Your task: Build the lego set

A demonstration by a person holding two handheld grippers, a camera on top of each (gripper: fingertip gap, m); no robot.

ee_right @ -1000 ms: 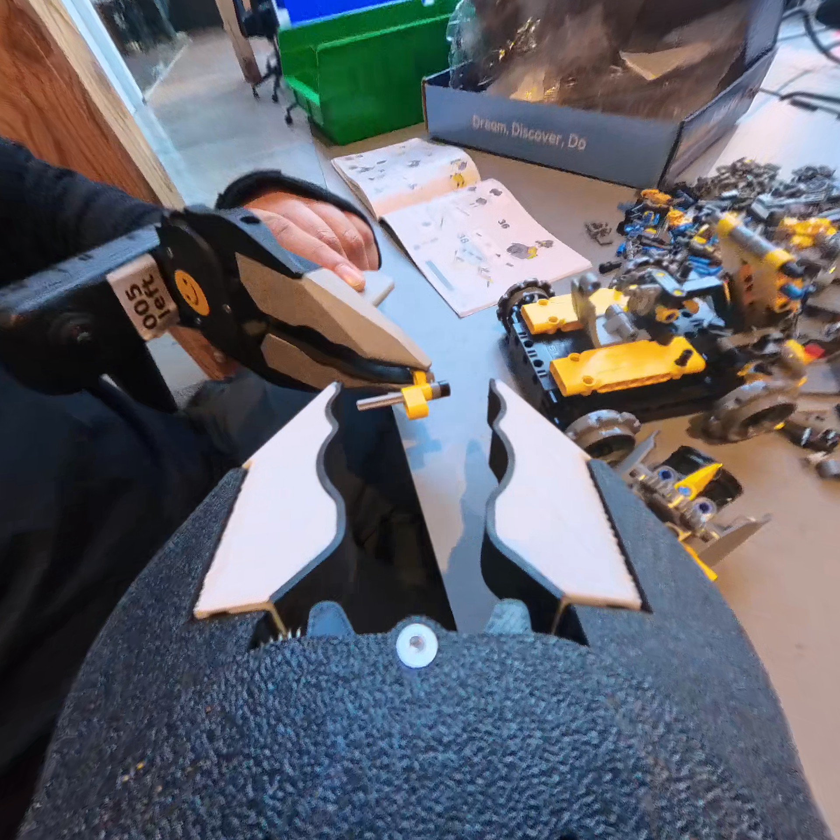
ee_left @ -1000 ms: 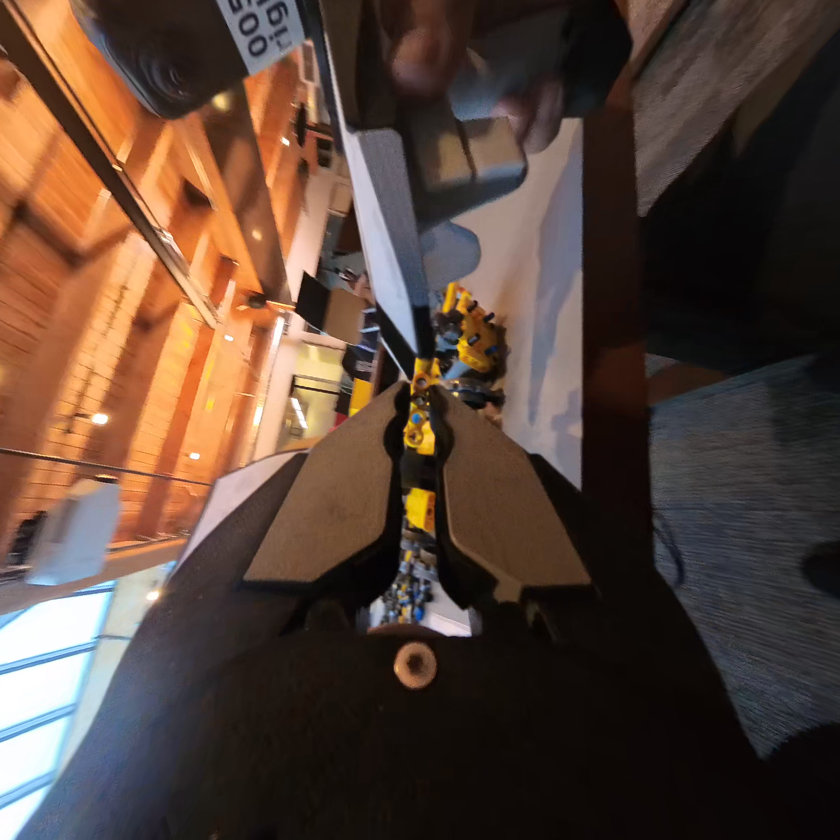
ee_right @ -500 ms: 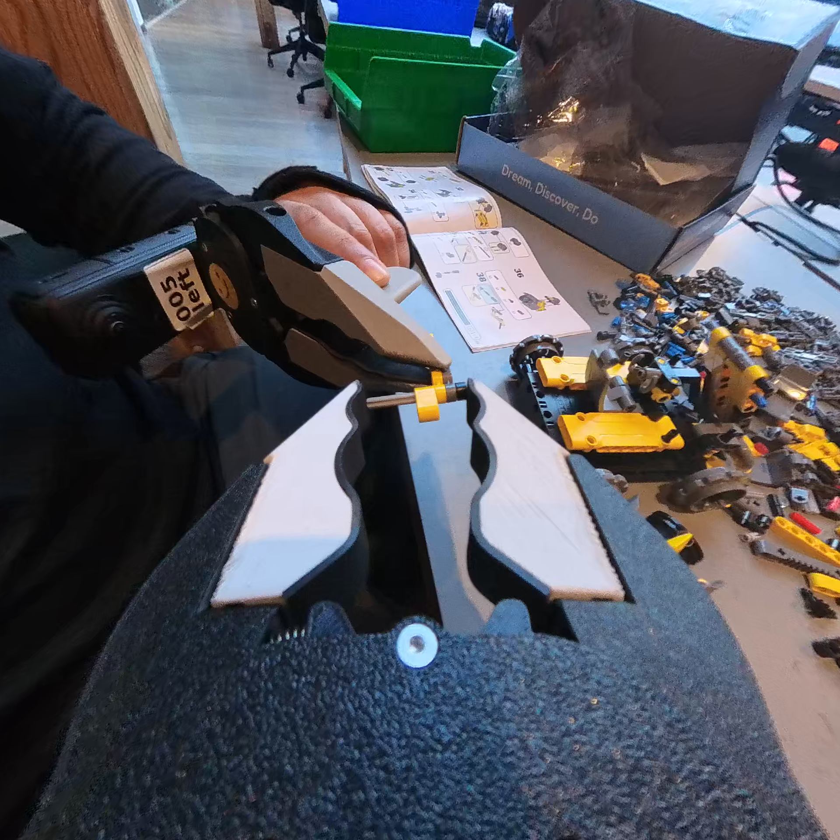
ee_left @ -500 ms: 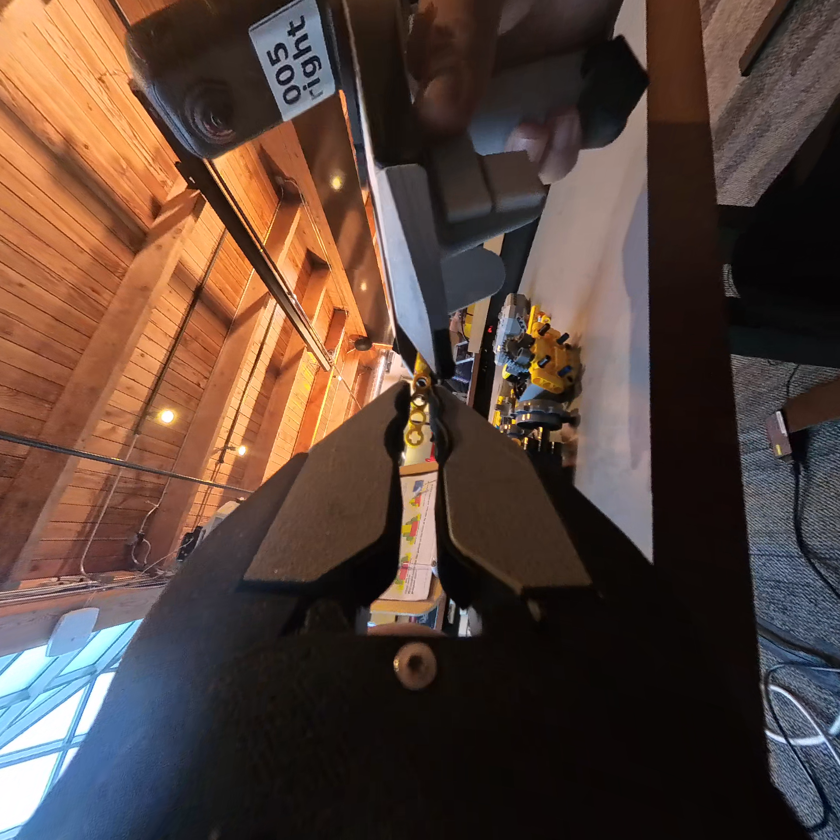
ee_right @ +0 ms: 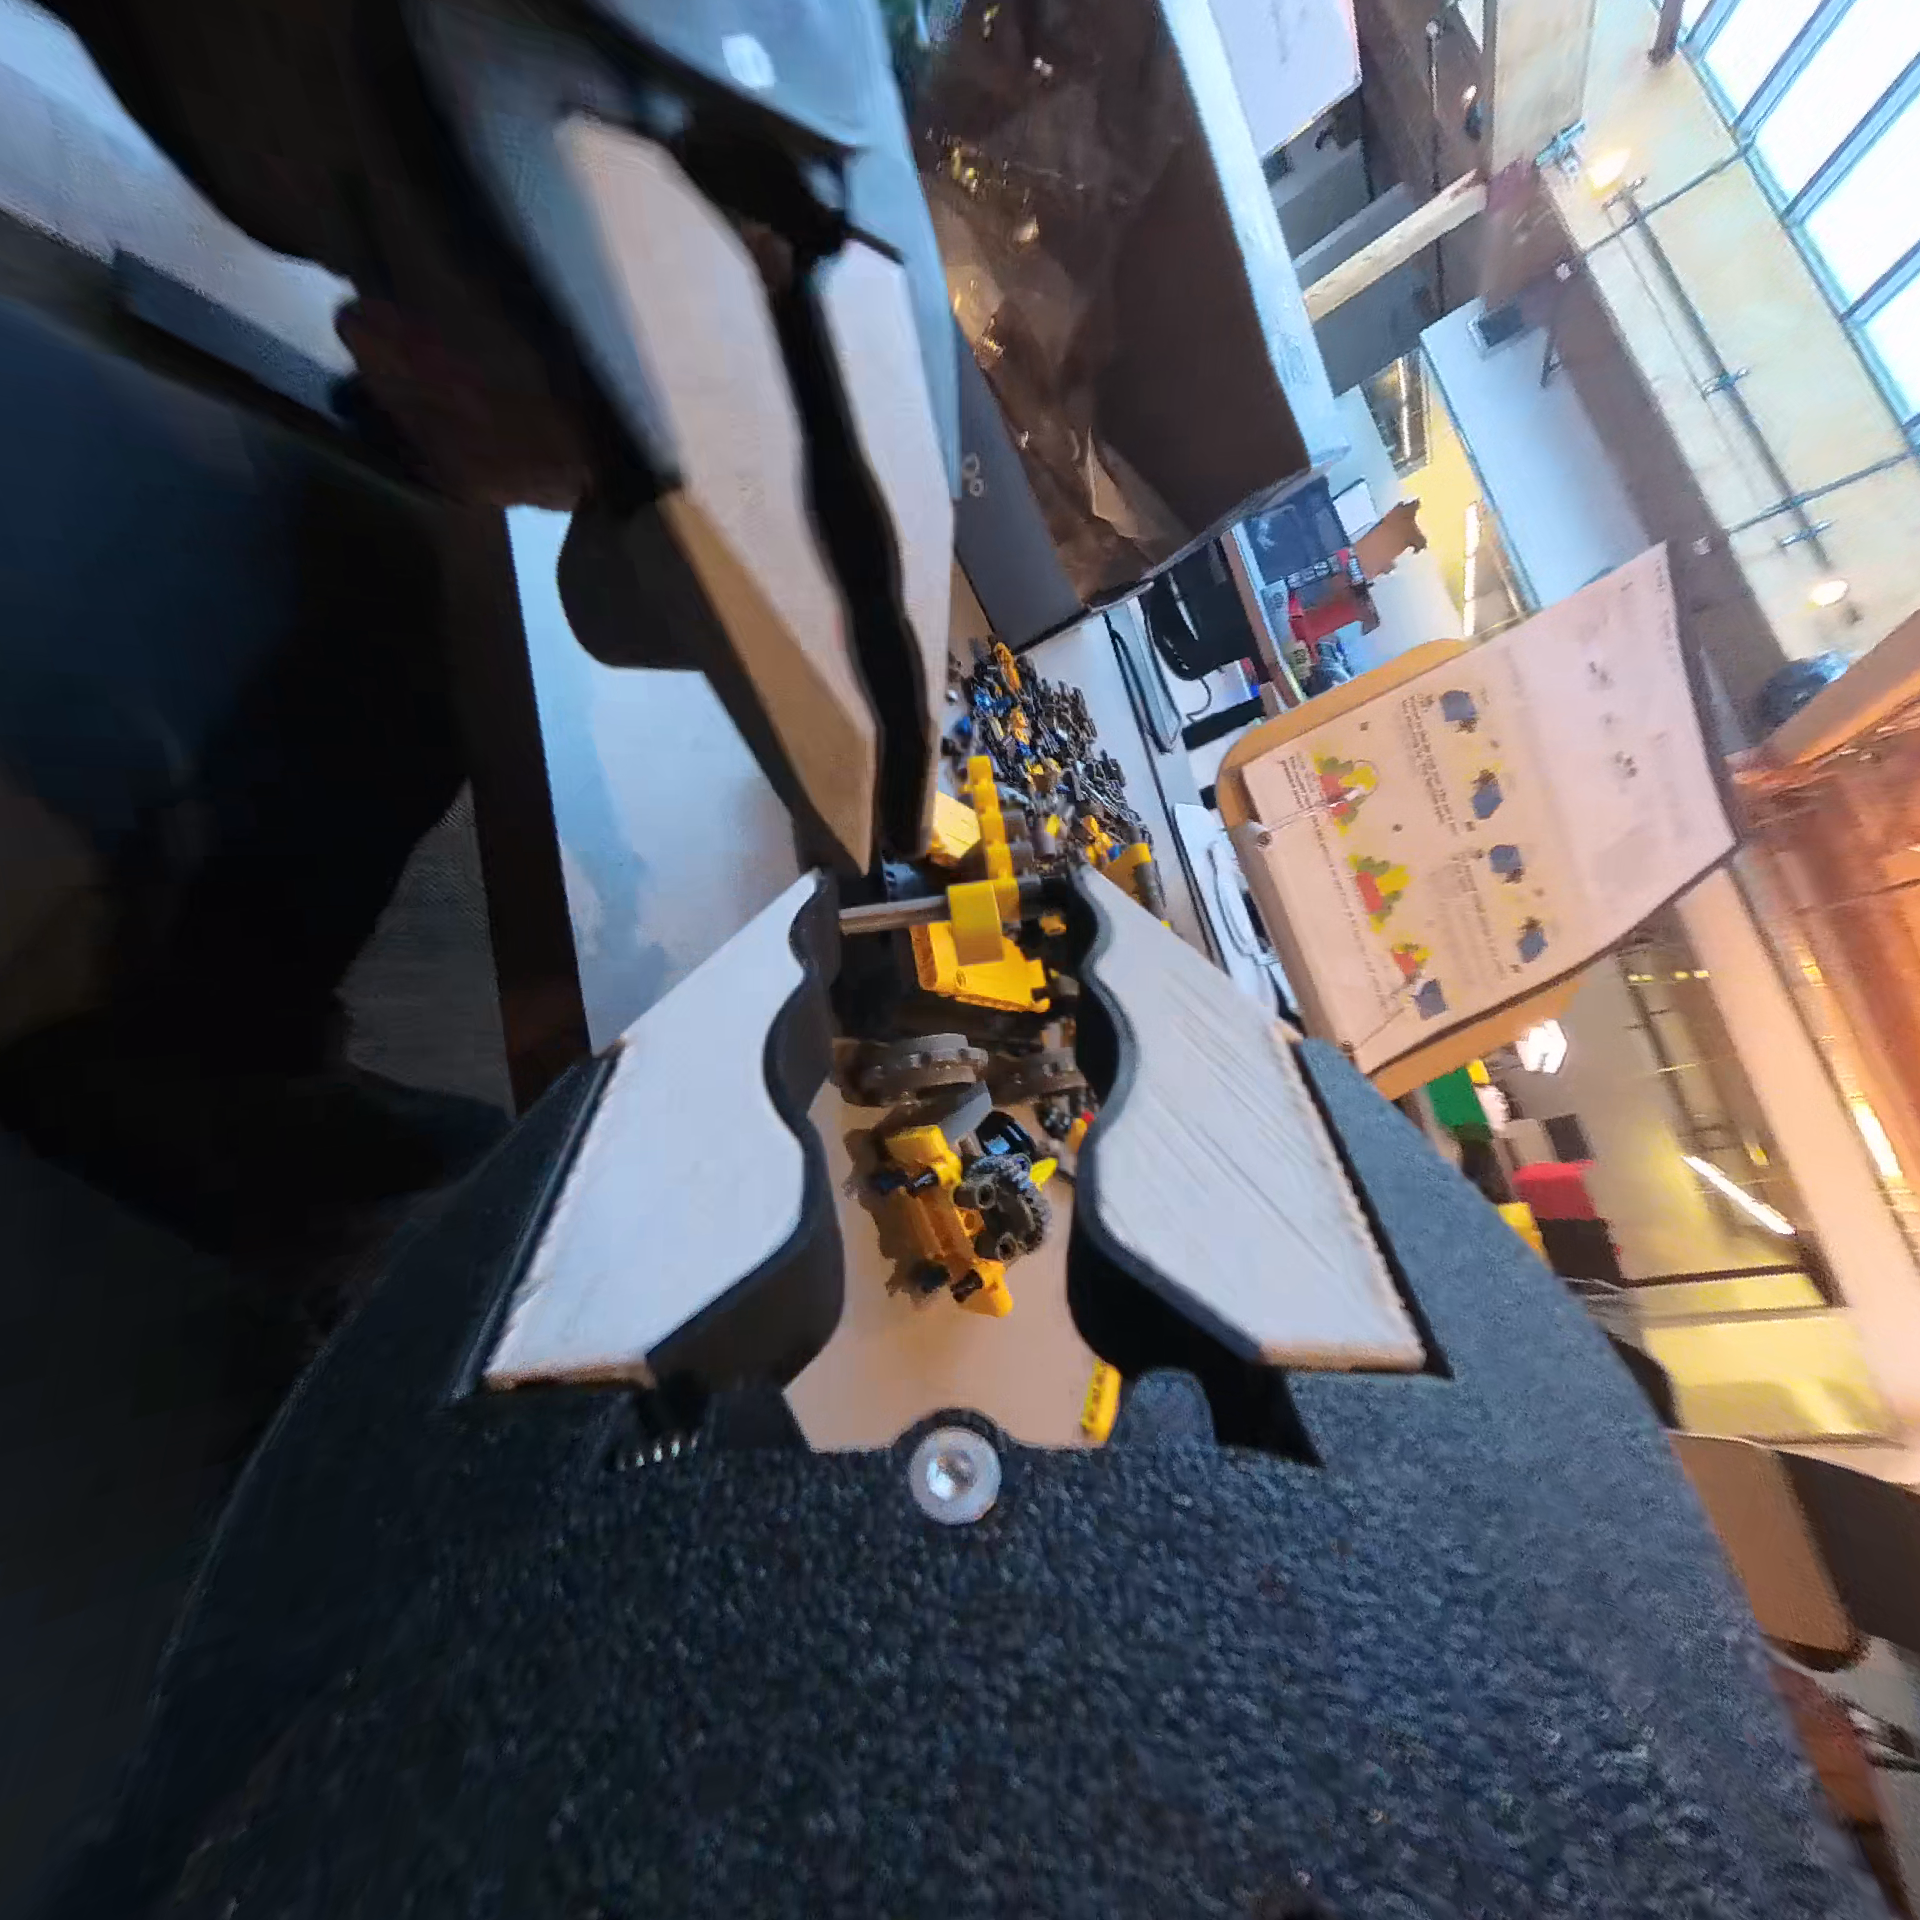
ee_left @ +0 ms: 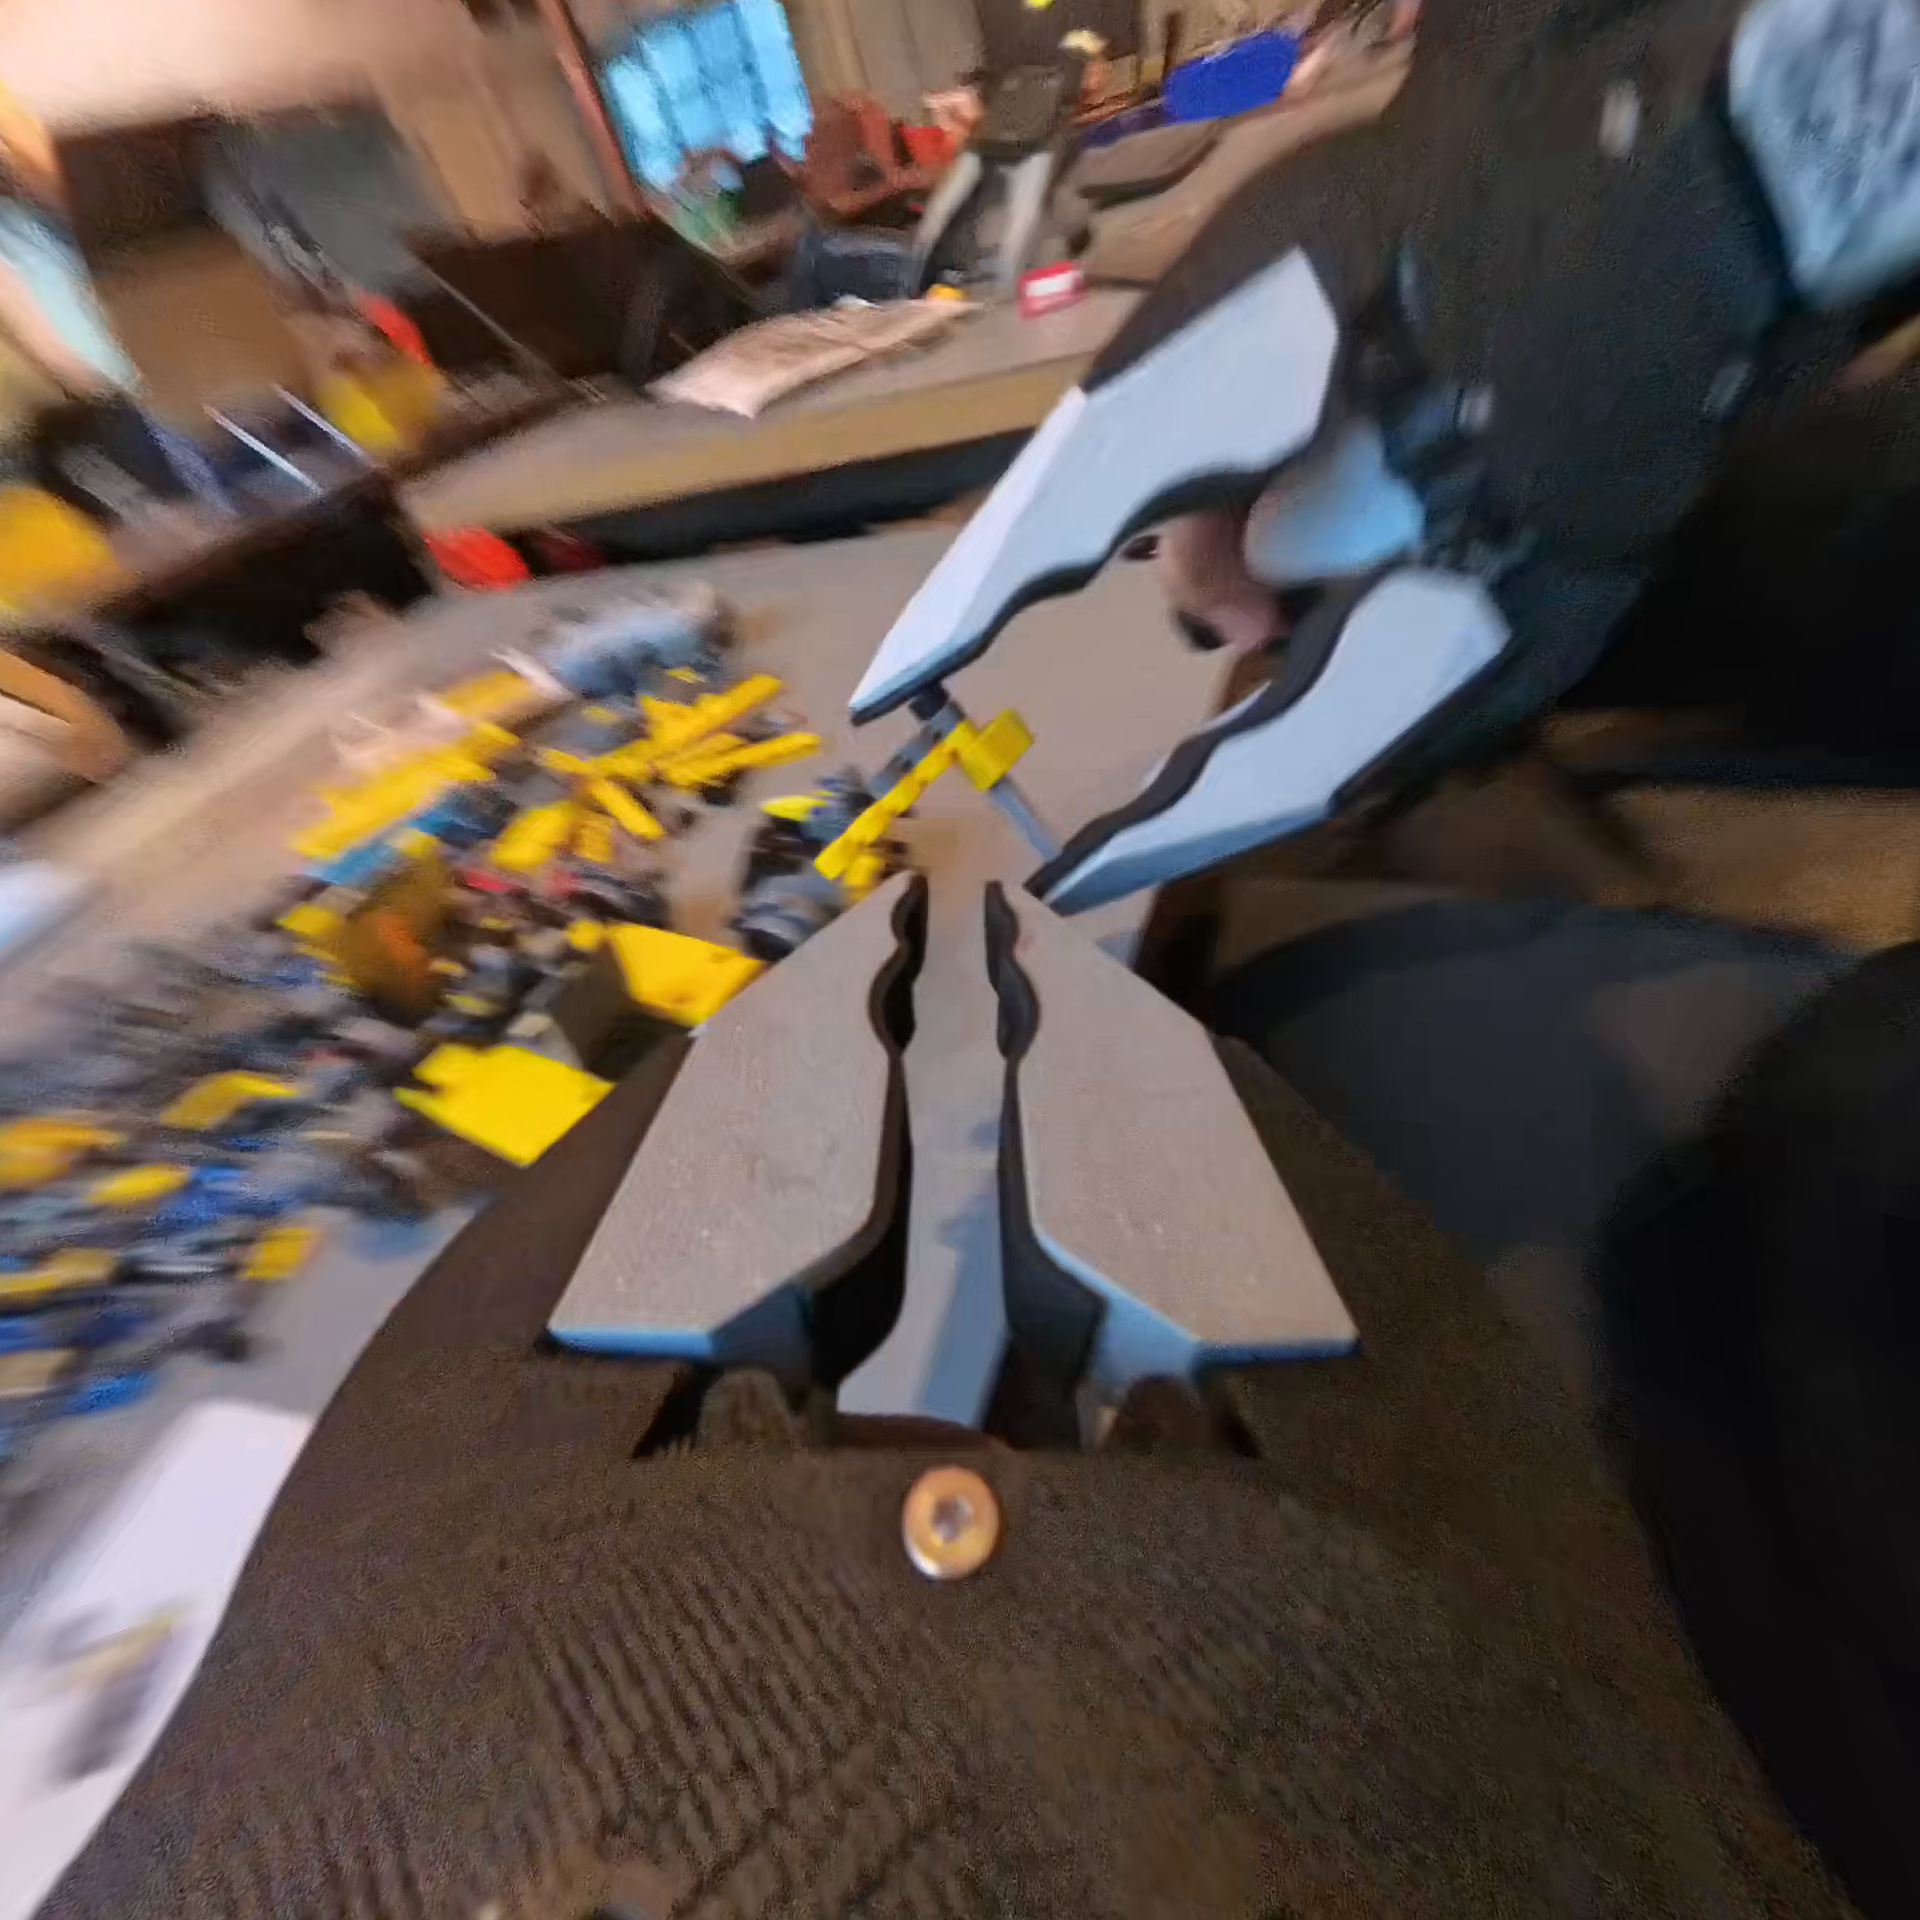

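A grey axle with a yellow piece (ee_right: pixel 961 920) is pinched between the right tongs (ee_right: pixel 951 894). The left tongs (ee_left: pixel 951 899), narrowly parted, hold nothing above the desk (ee_left: pixel 1081 665).

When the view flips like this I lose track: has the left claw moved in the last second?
Yes. The left claw has rolled: the table, on edge along its view's right side earlier, now lies roughly level below it.

A pale table (ee_left: pixel 1081 665) carries a scattered heap of yellow, black and blue building pieces (ee_left: pixel 436 883). A dark open box (ee_right: pixel 1132 343) sits beyond that heap, toward the table's far end.
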